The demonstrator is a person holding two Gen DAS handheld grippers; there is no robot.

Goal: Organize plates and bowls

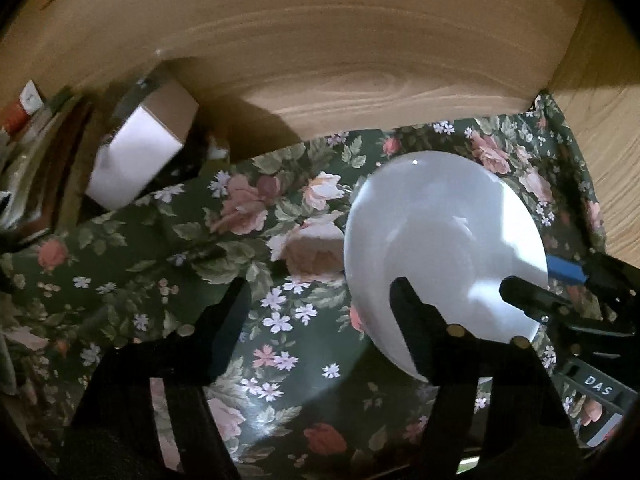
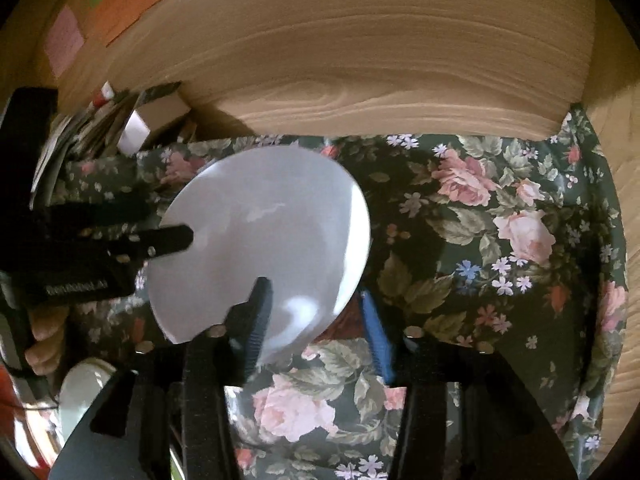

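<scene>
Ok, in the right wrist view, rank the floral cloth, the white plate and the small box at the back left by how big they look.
1. Floral cloth, spreads over most of the lower picture.
2. White plate, clearly smaller, though it is close to the camera.
3. Small box, smallest; it sits farther back, so its true size is unsure.

White round bowl [image 1: 444,248] on floral-print tablecloth [image 1: 224,248], right of centre. White-and-brown cardboard box [image 1: 140,152] far left. Wooden wall panel [image 1: 320,60] behind cloth. Both grippers near bowl.
</scene>
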